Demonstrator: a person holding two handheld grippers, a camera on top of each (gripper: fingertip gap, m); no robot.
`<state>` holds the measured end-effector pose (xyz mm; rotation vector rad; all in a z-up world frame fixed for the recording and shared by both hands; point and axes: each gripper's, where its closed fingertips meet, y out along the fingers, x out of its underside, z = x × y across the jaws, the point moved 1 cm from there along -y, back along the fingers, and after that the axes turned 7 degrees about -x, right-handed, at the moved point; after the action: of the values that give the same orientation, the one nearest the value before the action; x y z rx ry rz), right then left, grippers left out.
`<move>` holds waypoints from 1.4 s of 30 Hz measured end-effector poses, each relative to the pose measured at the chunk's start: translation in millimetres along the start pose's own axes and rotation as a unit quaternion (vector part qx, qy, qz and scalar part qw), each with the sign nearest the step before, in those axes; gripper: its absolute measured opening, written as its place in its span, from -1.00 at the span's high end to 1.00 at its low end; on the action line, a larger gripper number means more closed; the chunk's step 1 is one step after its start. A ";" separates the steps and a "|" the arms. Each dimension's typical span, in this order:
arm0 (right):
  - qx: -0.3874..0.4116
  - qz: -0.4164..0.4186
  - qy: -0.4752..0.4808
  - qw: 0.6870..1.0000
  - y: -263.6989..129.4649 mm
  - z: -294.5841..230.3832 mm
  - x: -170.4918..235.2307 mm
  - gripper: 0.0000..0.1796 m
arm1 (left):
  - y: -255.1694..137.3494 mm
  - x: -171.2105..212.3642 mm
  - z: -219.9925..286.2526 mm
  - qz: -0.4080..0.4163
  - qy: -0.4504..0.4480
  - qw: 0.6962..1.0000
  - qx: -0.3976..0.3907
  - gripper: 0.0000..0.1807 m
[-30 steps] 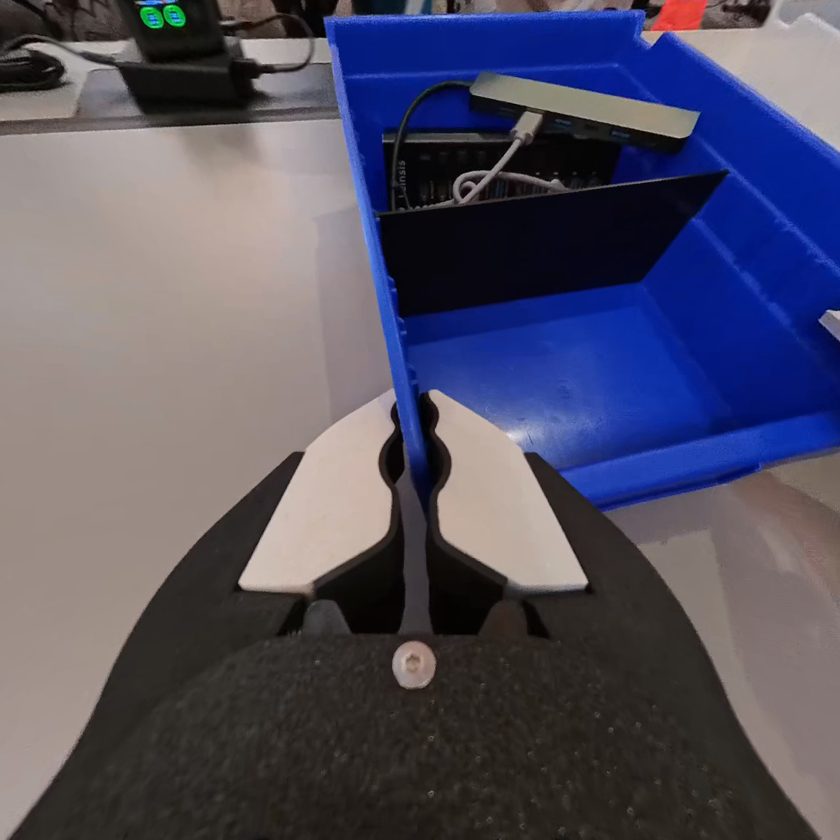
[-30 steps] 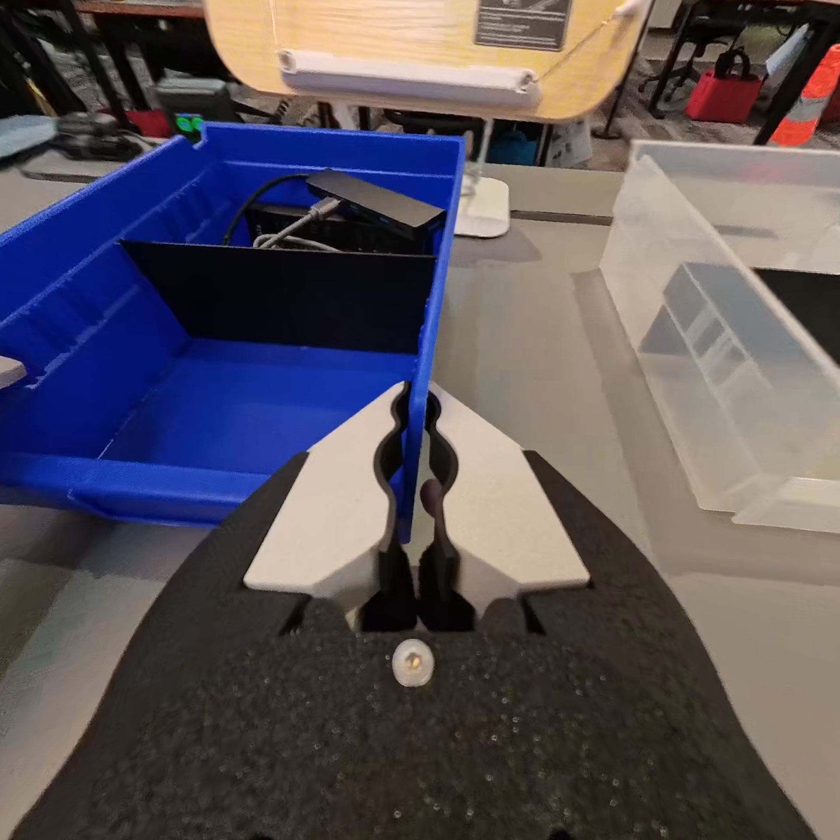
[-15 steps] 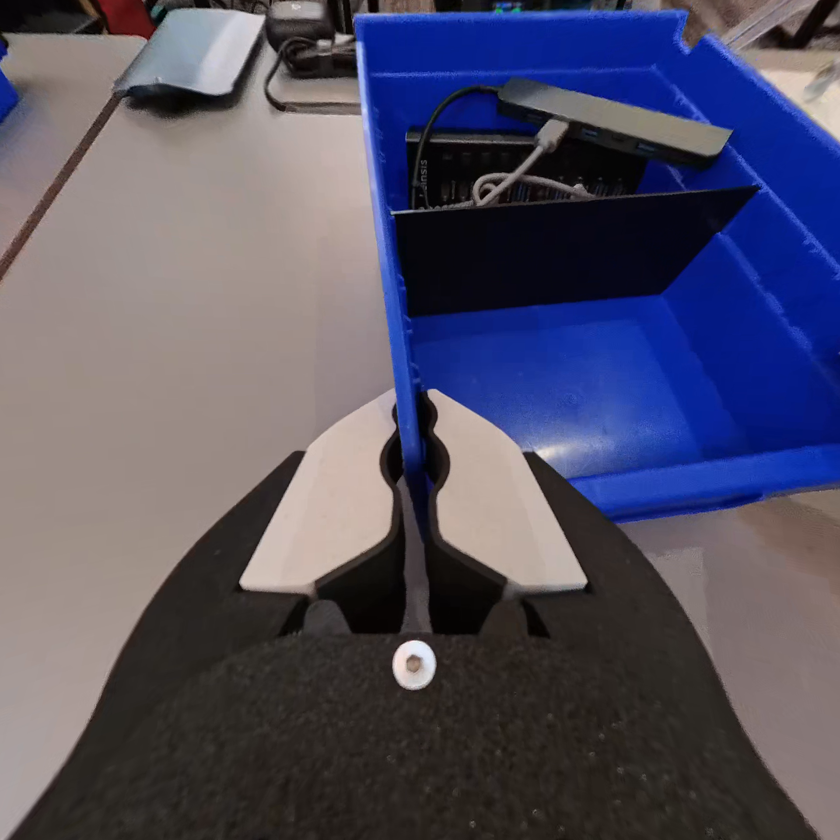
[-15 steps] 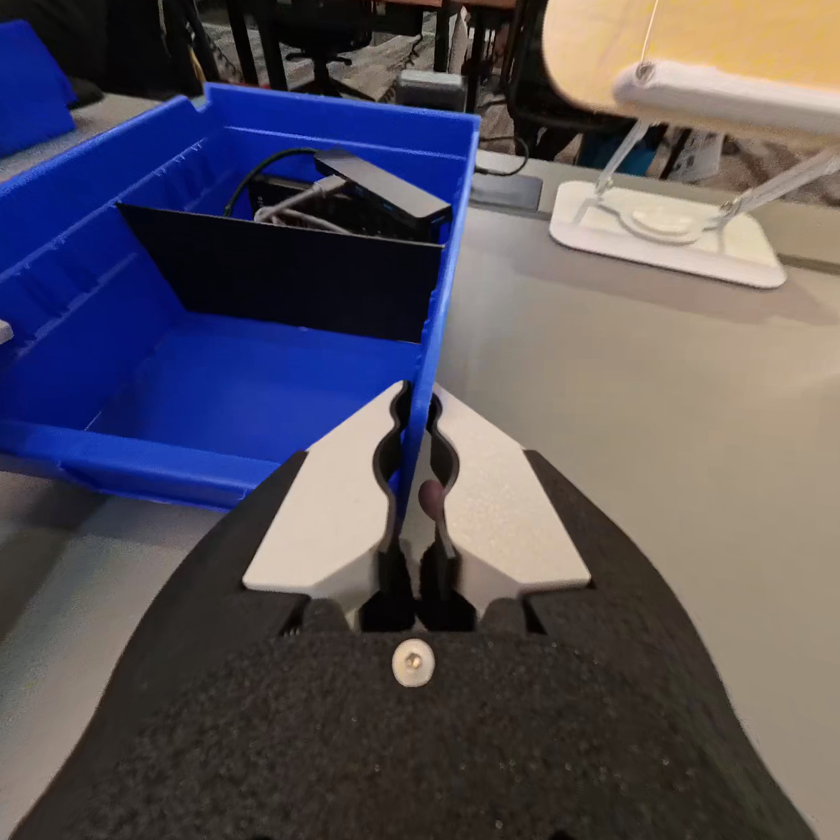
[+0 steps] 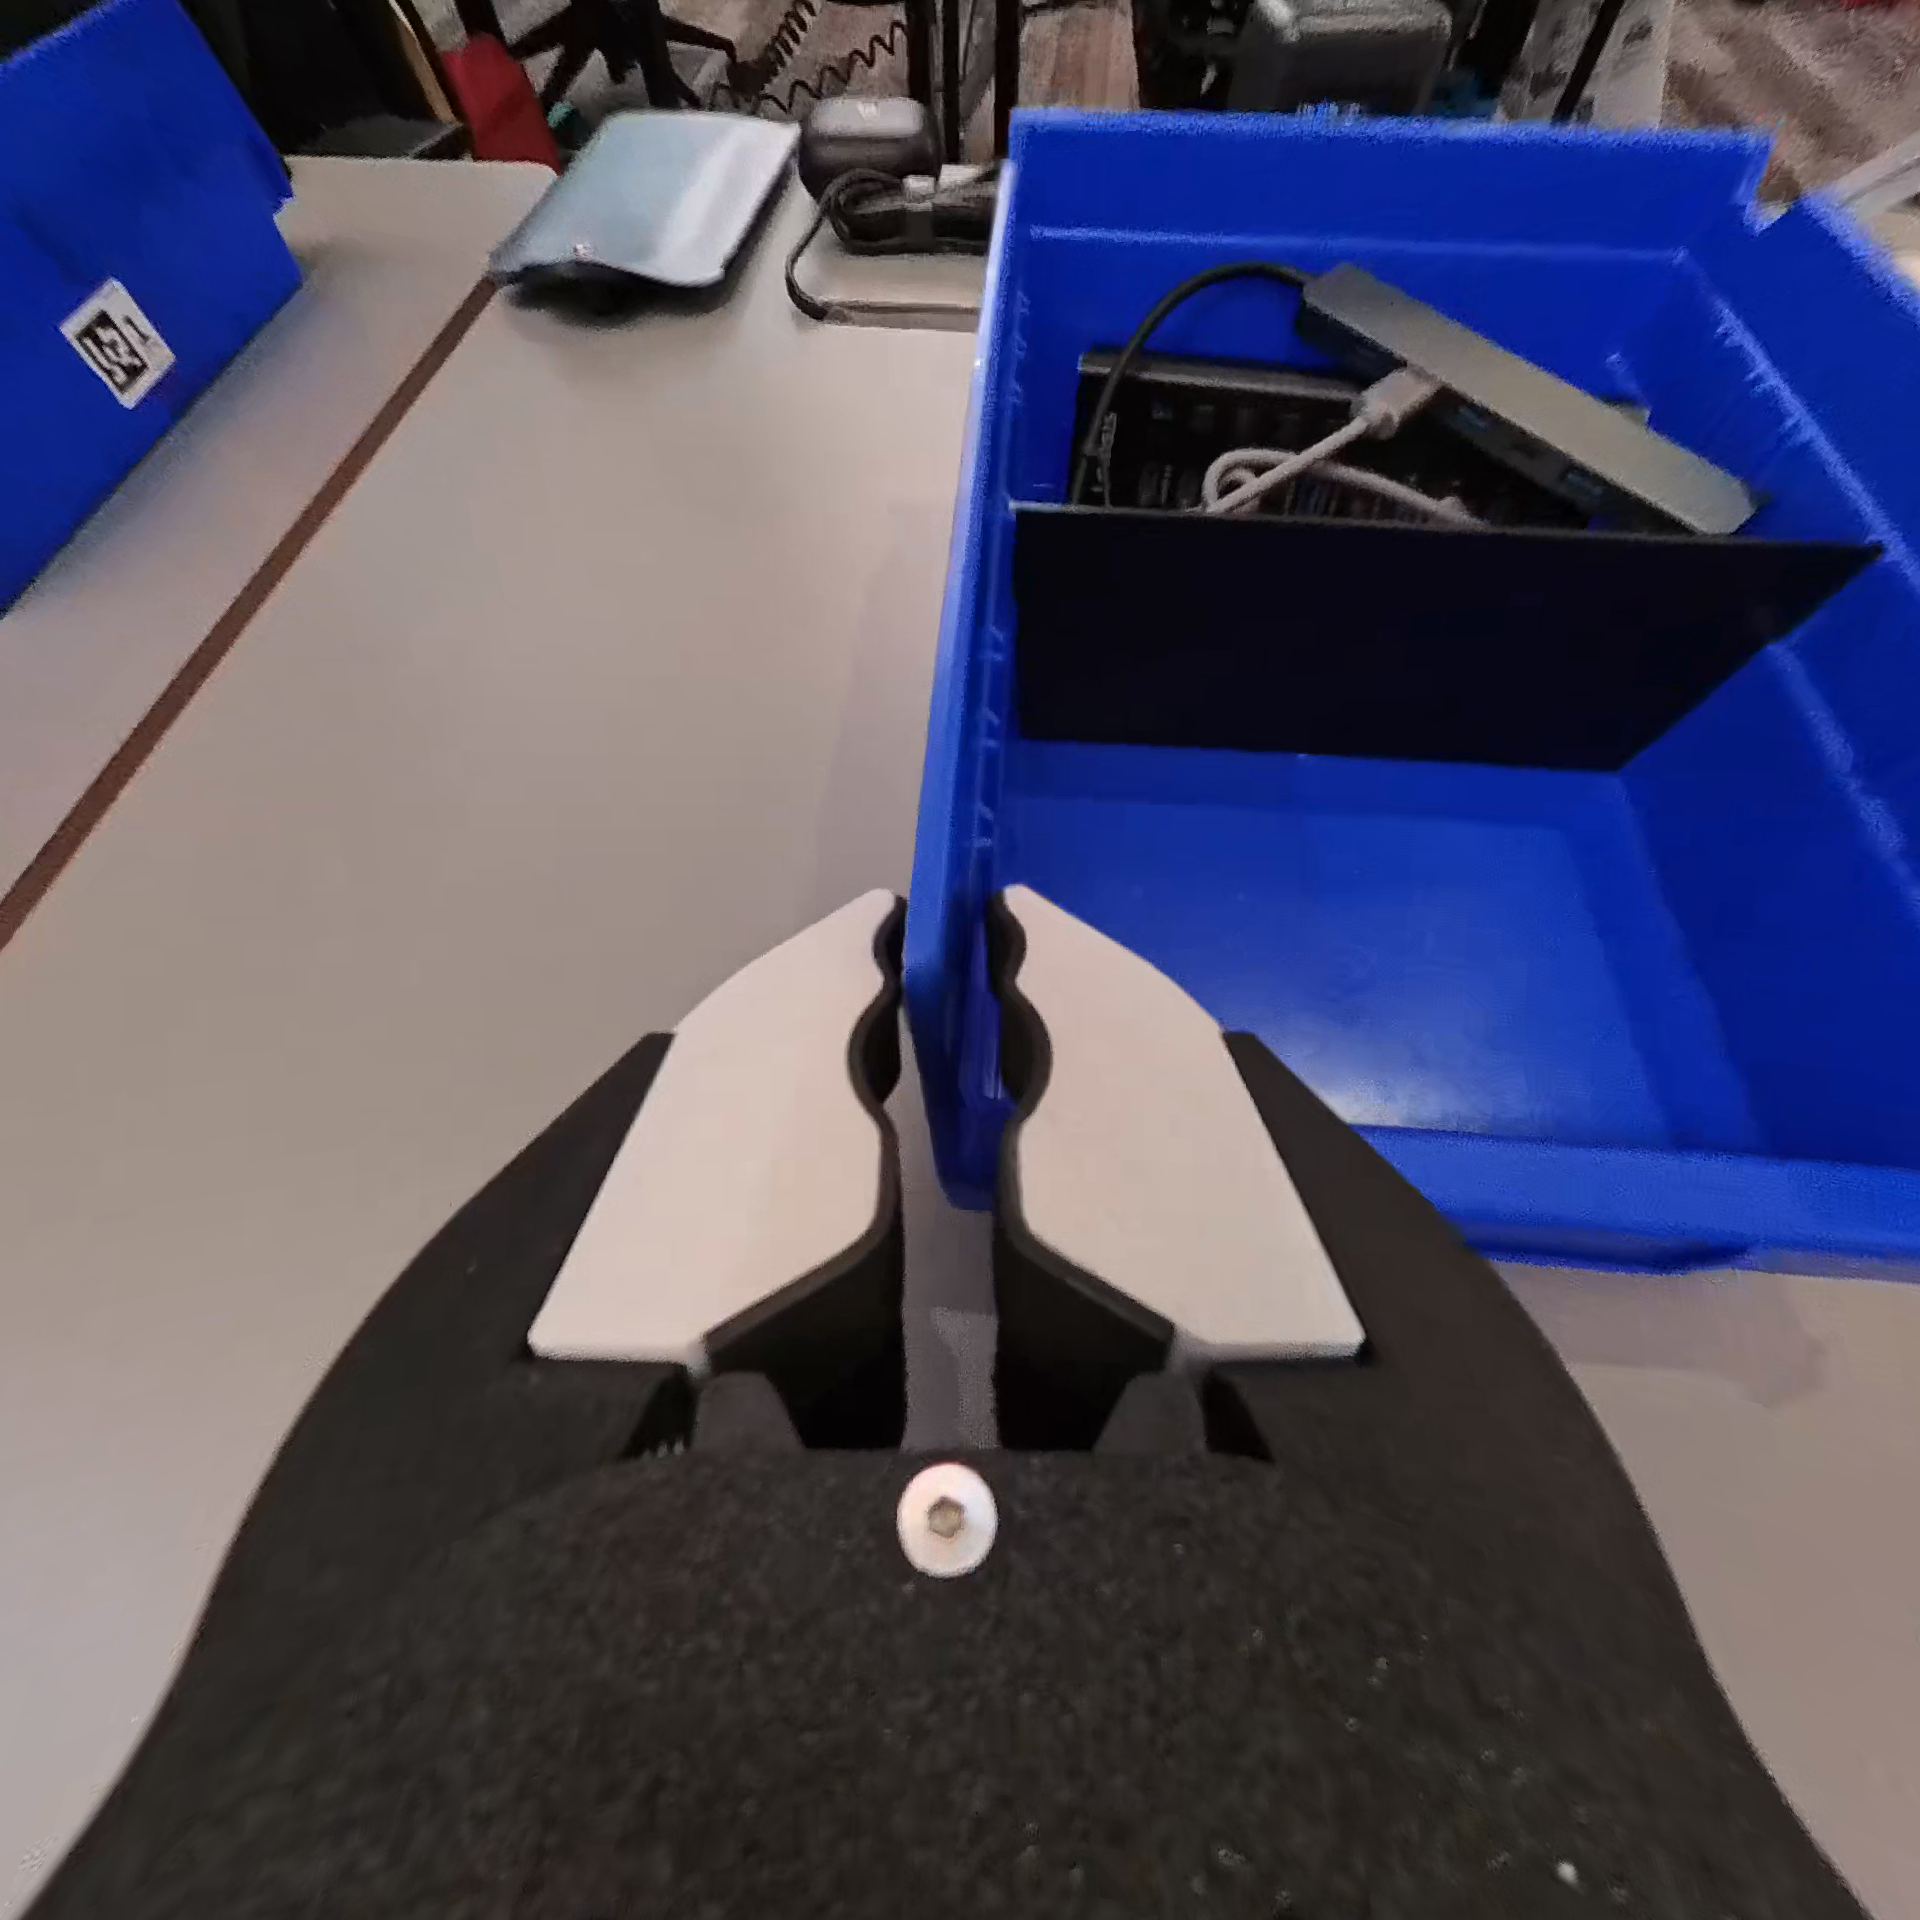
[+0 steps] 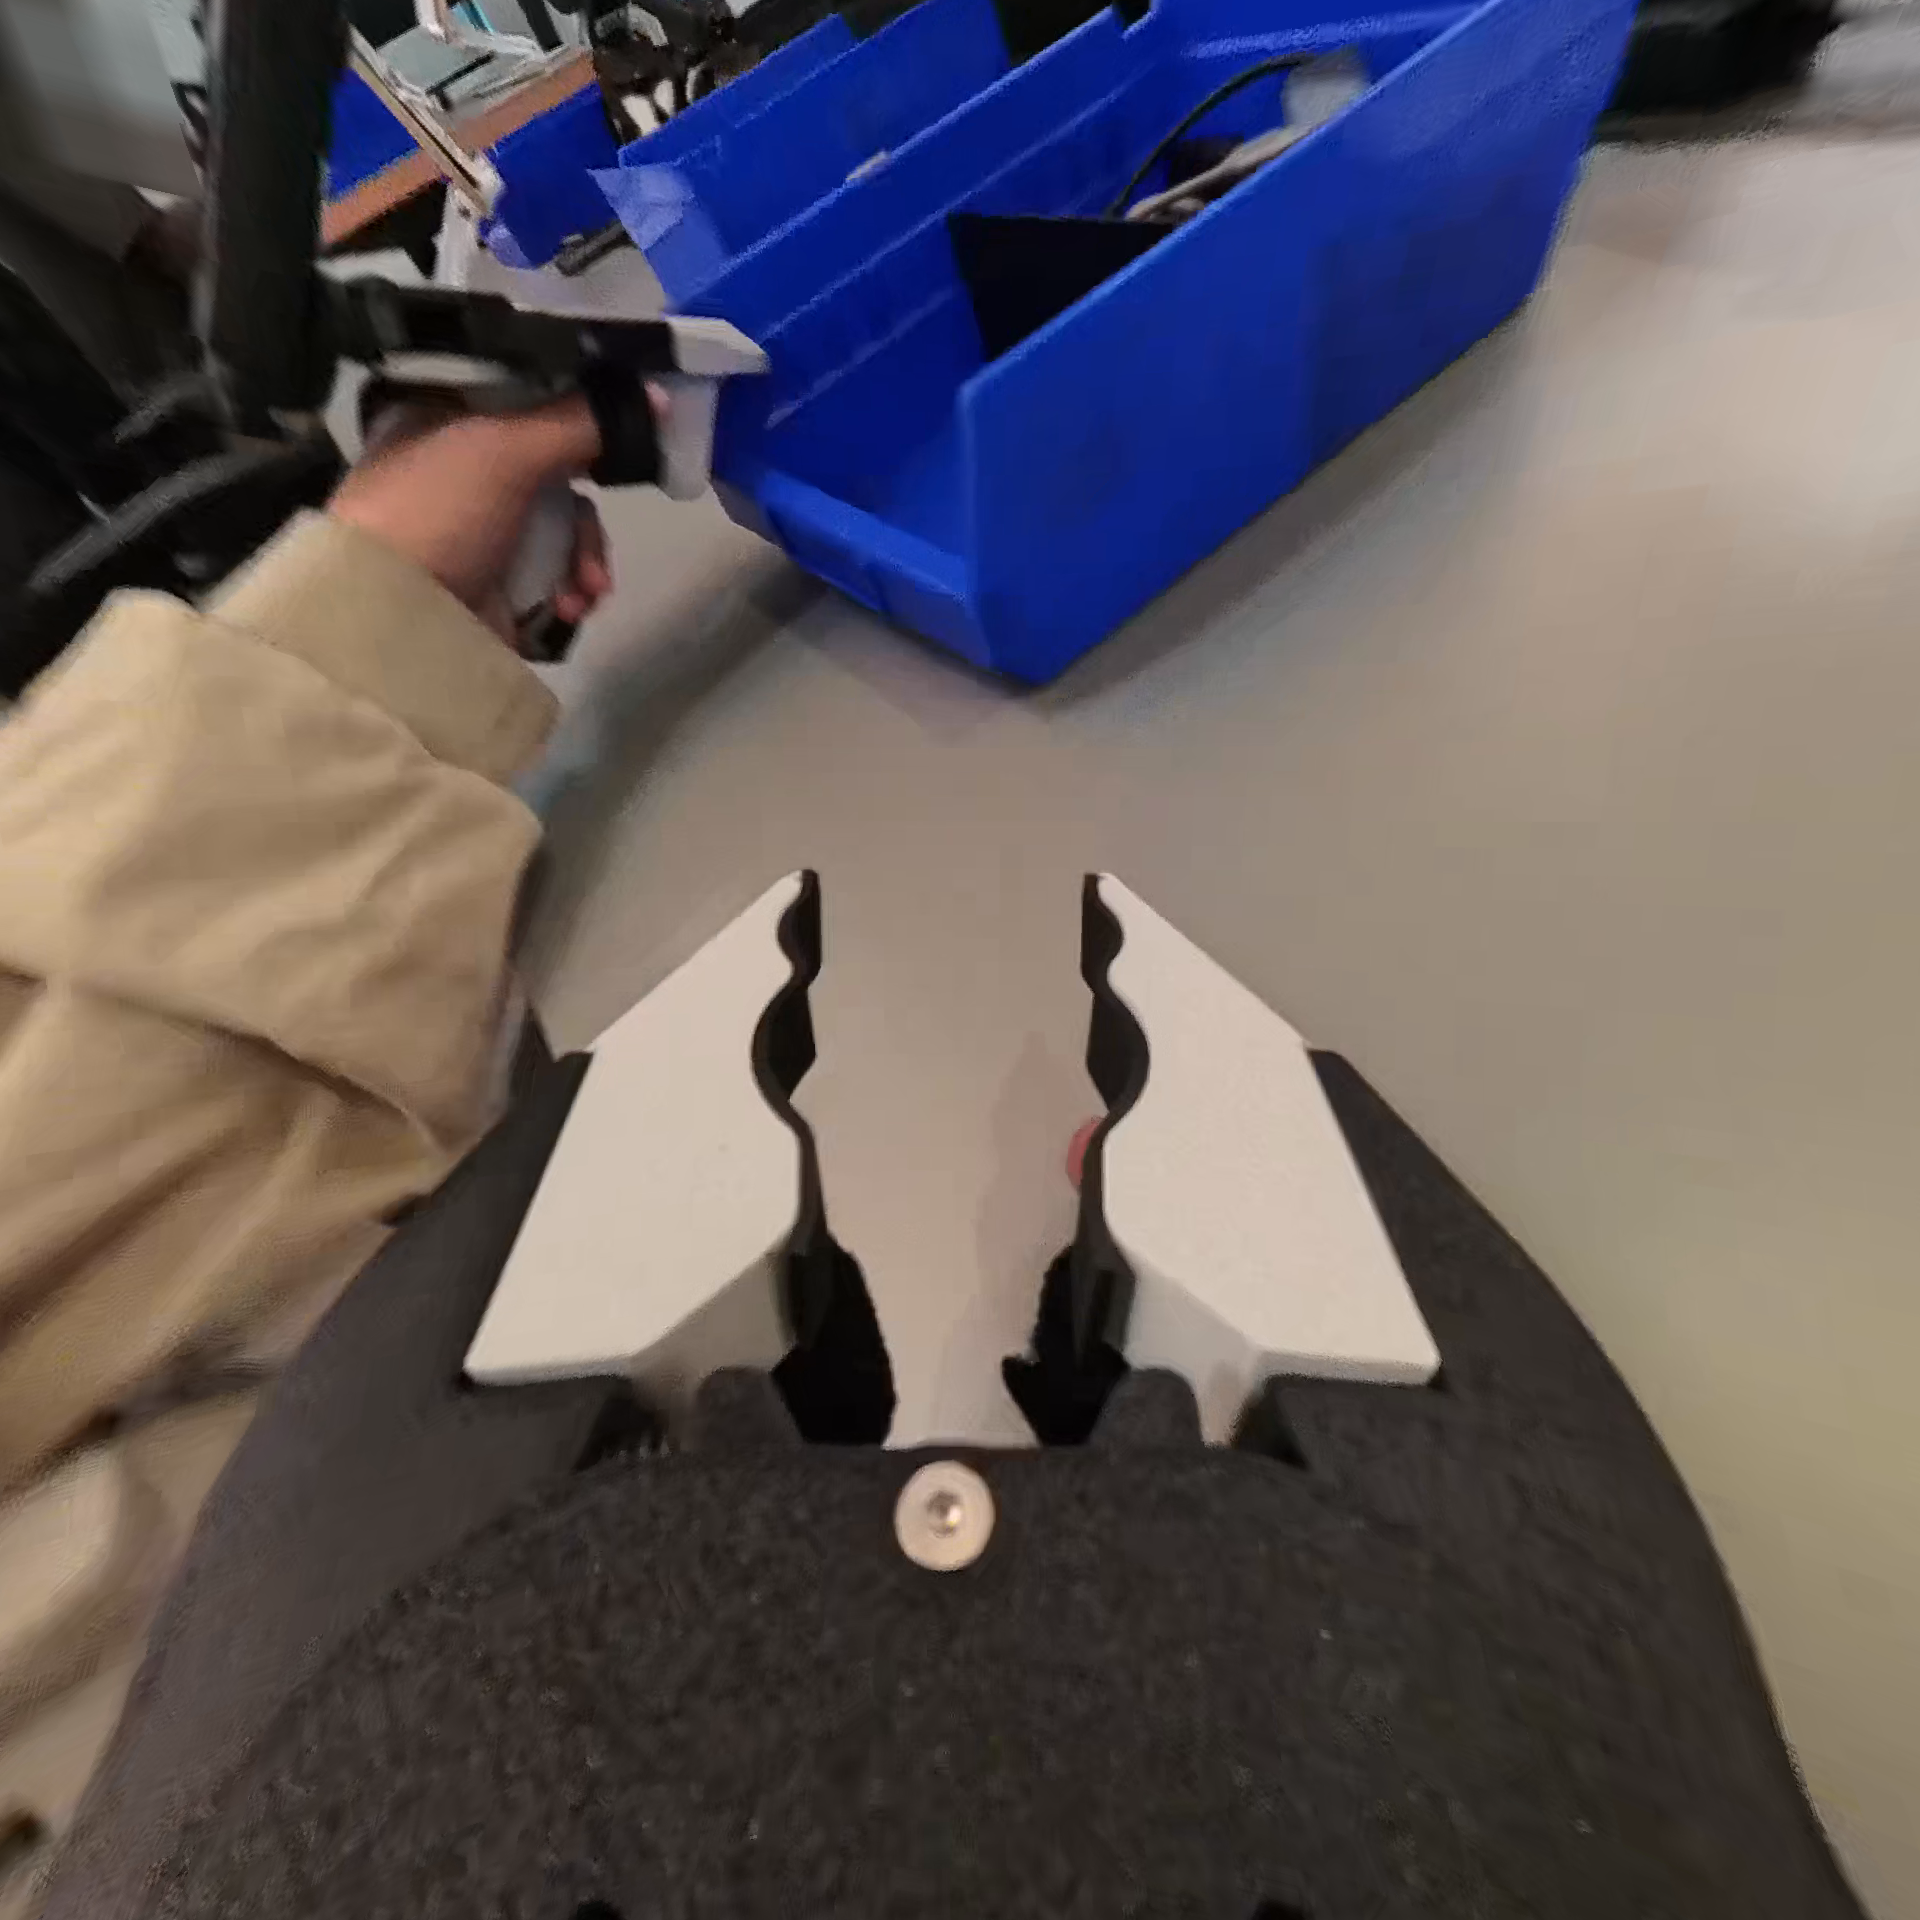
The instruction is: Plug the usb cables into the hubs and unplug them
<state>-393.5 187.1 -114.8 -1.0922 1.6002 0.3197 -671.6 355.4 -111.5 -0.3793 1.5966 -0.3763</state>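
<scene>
The slim grey USB hub (image 5: pixel 1517 390) is seen propped at a tilt in the far compartment of the blue plastic bin (image 5: pixel 1766 1226), well ahead of the left gripper (image 5: pixel 948 925) and to its right. A pale braided USB cable (image 5: pixel 1309 452) is plugged into the hub's long edge, its slack looped over a flat black ribbed hub (image 5: pixel 1164 436) lying beneath. A thin black cord (image 5: pixel 1143 322) arcs up along the bin's back wall. A matte black divider (image 5: pixel 1403 644) is set across the bin, closing off the smooth, glossy near compartment.

The bin's near left wall is straddled by the left gripper's jaws; whether it is actually pinched cannot be told. From the right wrist view, this gripper is seen held by a hand (image 6: pixel 468 499) in a beige sleeve (image 6: pixel 239 883).

The right gripper (image 6: pixel 948 883) is held over bare grey table (image 6: pixel 1455 831), its wavy-edged white jaws spread wide apart, the bin well ahead.
</scene>
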 end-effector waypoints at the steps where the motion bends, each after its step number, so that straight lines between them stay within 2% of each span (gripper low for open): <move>1: 0.018 0.005 -0.028 0.999 -22.0 10.6 3.3 0.44 | -7.9 -5.8 -2.5 0.015 -0.008 1.000 -0.012 0.84; 4: 0.099 0.048 -0.071 0.991 -89.0 51.6 -4.3 0.45 | -42.5 -28.7 -7.0 0.080 -0.063 0.994 -0.041 0.83; 6: 0.148 0.069 -0.066 0.984 -129.3 82.0 -12.2 0.45 | -63.8 -35.1 21.3 0.110 -0.111 0.987 0.017 0.82; 10: 0.253 0.104 -0.046 0.961 -211.0 141.3 -10.1 0.43 | -87.5 5.4 99.1 0.059 -0.091 0.986 0.127 0.79; 14: 0.328 0.125 -0.024 0.936 -281.3 184.7 14.4 0.41 | -115.5 35.0 152.8 0.035 -0.111 0.966 0.231 0.75; 17: 0.371 0.133 0.020 0.919 -312.6 210.9 20.0 0.42 | -123.1 34.3 162.0 0.060 -0.075 0.969 0.227 0.73; 21: 0.412 0.142 0.032 0.899 -320.7 227.3 25.9 0.43 | -114.5 30.9 155.1 0.087 -0.022 0.980 0.177 0.71; 27: 0.413 0.129 0.013 0.901 -309.0 220.2 23.0 0.48 | -108.5 37.8 147.4 0.066 -0.018 0.986 0.153 0.71; 31: 0.386 0.132 0.035 0.912 -298.3 215.6 26.2 0.53 | -104.8 44.2 142.1 0.048 -0.004 0.990 0.129 0.80; 42: 0.386 0.134 0.032 0.912 -296.8 212.7 25.5 0.56 | -109.1 41.6 145.4 0.066 0.024 0.990 0.123 0.84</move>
<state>-28.2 164.3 -112.7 -0.2743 1.7082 -0.1786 -527.0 237.7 -106.4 -0.0763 1.5910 -0.4778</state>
